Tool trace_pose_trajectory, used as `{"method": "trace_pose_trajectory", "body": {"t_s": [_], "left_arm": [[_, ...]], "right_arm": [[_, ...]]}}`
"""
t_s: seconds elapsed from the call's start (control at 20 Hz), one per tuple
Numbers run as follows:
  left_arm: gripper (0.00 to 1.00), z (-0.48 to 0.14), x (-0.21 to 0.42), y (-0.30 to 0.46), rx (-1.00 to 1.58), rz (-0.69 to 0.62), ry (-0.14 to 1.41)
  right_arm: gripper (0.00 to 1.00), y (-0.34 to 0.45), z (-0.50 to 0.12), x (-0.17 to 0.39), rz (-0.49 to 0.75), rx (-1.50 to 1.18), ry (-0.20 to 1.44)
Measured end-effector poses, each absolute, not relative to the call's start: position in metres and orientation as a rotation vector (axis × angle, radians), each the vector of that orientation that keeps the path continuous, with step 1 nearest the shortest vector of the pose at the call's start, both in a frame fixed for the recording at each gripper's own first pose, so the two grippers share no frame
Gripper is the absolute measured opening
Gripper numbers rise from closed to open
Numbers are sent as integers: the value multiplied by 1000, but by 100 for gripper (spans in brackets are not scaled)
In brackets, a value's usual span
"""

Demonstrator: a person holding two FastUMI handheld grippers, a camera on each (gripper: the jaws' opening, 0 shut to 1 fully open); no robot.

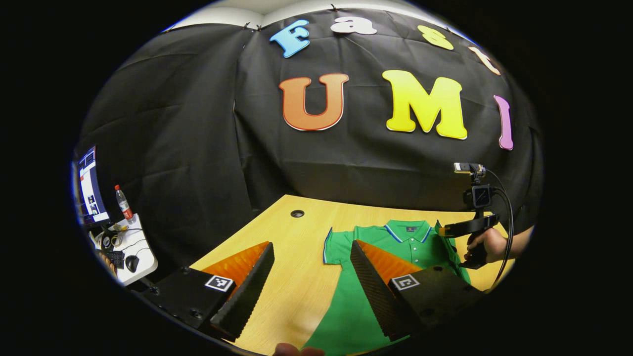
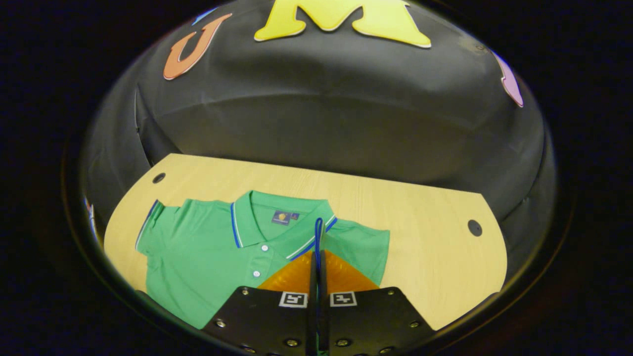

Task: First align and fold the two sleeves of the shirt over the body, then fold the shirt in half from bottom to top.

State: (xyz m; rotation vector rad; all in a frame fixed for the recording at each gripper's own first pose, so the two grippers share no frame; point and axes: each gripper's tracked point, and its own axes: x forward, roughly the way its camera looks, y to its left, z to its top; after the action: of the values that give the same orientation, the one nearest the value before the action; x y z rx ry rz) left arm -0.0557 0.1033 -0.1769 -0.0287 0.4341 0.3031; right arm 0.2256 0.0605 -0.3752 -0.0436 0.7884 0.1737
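A green polo shirt [image 1: 346, 306] with blue-trimmed collar [image 2: 282, 217] lies face up on the wooden table [image 2: 425, 232]. My right gripper [image 2: 318, 254] is shut on the blue-edged cuff of the right sleeve [image 2: 358, 244], which it holds lifted near the collar. In the left gripper view that same right gripper [image 1: 457, 229] hangs over the shirt's far shoulder, held by a hand [image 1: 487, 244]. My left gripper [image 1: 311, 244] is open above the shirt's left side with nothing between its fingers. The left sleeve [image 1: 334, 244] lies flat and spread out just beyond it.
A side table [image 1: 131, 247] at the far left carries a monitor [image 1: 89, 185], a bottle [image 1: 123, 202] and cables. Cable holes [image 1: 297, 213] [image 2: 474, 227] mark the table's back corners. Bare wood [image 1: 292, 277] lies left of the shirt.
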Motion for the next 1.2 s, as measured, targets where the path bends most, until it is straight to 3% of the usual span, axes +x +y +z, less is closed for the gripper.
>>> {"method": "trace_pose_trajectory", "body": {"t_s": [0.15,0.4,0.45,0.55,0.6,0.95,1.2], "left_arm": [[100,-181,-57,113,-35,309,445],[100,-181,-54,113,-41,271,440],[100,-180,-51,112,-42,255,437],[99,-185,-46,106,-52,196,443],[100,-185,-41,105,-52,179,439],[100,-184,12,115,-66,36,406],[100,-187,48,116,-55,-62,396]], "right_arm": [[8,68,-378,220,180,-17,804],[53,73,-357,209,185,-7,785],[53,72,-349,205,192,-12,775],[72,66,-324,194,201,-38,739],[76,62,-308,187,204,-59,706],[75,37,-206,102,257,-208,528],[76,13,-158,33,236,-205,488]]}}
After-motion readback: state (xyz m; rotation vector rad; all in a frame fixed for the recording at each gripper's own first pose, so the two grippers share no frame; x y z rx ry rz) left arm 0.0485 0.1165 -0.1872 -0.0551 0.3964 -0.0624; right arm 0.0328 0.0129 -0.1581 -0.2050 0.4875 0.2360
